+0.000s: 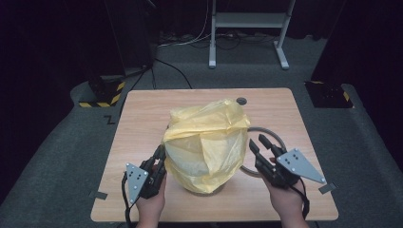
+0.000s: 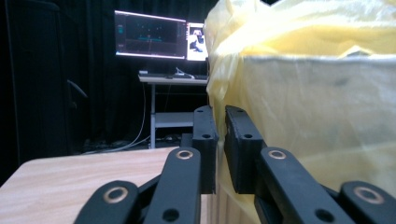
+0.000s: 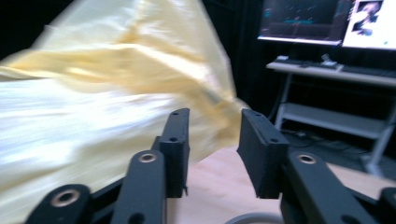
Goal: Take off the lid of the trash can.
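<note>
A yellow plastic bag [image 1: 209,137] is draped over a pale round bin in the middle of the wooden table [image 1: 142,109]. My left gripper [image 1: 159,154] sits low against the bag's left side. In the left gripper view its jaws [image 2: 220,112] stand only a slit apart, with the bag [image 2: 317,93] beside the right jaw and nothing pinched that I can see. My right gripper [image 1: 257,141] is just off the bag's right side. Its jaws [image 3: 215,116] are open with bare table [image 3: 219,182] between them, and the bag [image 3: 93,93] lies to their left.
A grey ring [image 1: 278,137] lies on the table under the right gripper, its edge [image 3: 247,218] showing below the jaws. A small dark disc [image 1: 241,100] sits near the far edge. Beyond the table stand a desk frame [image 1: 247,19], monitors [image 2: 149,35] and hazard-striped bases [image 1: 102,92].
</note>
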A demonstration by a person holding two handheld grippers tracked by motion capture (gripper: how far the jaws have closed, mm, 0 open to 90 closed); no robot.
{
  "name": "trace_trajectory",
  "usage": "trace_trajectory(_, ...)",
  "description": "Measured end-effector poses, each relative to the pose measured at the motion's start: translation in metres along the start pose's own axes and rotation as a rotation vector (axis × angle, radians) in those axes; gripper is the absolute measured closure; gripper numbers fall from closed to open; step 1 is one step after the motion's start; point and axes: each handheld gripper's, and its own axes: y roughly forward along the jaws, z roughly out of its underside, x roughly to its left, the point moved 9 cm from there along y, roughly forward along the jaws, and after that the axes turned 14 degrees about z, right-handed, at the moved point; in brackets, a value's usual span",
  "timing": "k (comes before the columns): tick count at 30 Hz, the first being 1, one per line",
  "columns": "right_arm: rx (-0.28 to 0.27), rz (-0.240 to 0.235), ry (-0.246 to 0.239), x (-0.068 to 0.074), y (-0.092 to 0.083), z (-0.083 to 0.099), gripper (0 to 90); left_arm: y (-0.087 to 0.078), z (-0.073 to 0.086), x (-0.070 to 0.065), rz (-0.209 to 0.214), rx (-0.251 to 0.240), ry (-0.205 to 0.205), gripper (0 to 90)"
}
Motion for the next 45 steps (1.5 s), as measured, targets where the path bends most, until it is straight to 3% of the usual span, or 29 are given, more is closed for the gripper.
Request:
trace_trajectory(2,0.013,-0.01,-0.008,0.01,-0.008,0.006,62.8,0.0,0.002,-0.002,0.001,0.003,-0.005,84.1)
trace_trajectory(5,0.052,-0.021,-0.029,0.023,-0.007,0.018,65.1,0.001,0.002,-0.004,0.006,0.003,-0.014,87.0)
trace_trajectory(6,0.061,-0.03,-0.043,0.028,-0.004,0.022,69.6,0.0,0.002,-0.004,0.01,0.005,-0.014,87.2)
trace_trajectory(7,0.06,-0.008,-0.053,0.029,-0.001,0.024,72.7,0.0,0.002,-0.005,0.016,0.007,-0.016,87.5)
trace_trajectory(11,0.051,0.015,-0.032,0.02,0.017,0.023,75.4,0.003,0.003,-0.011,0.05,0.009,-0.023,87.5)
trace_trajectory(15,0.058,0.063,-0.054,0.005,0.056,0.02,78.6,0.014,0.004,-0.022,0.076,0.02,-0.018,88.2)
trace_trajectory(17,0.071,0.071,-0.075,-0.003,0.076,0.02,73.3,0.019,0.006,-0.027,0.098,0.027,-0.011,84.5)
trace_trajectory(19,0.103,0.06,-0.078,-0.01,0.083,0.021,67.4,0.02,0.006,-0.028,0.093,0.028,-0.008,81.3)
trace_trajectory(24,0.059,0.05,-0.057,-0.014,0.043,0.016,57.9,0.017,0.004,-0.028,0.063,0.015,0.019,78.3)
trace_trajectory(26,0.05,0.017,-0.027,-0.011,0.024,0.013,53.9,0.017,0.005,-0.028,0.054,0.023,0.029,75.8)
trace_trajectory(31,0.036,-0.1,0.005,0.02,-0.005,0.009,47.0,0.018,0.007,-0.033,0.049,0.028,0.034,69.0)
trace_trajectory(35,0.076,-0.183,0.022,0.044,-0.003,0.022,40.4,0.02,0.008,-0.034,0.056,0.036,0.035,67.5)
trace_trajectory(40,0.098,-0.165,-0.013,0.055,0.009,0.034,38.3,0.021,0.01,-0.035,0.074,0.039,0.023,67.6)
trace_trajectory(45,0.118,-0.181,-0.025,0.062,0.017,0.043,49.4,0.02,0.009,-0.035,0.086,0.042,0.023,67.6)
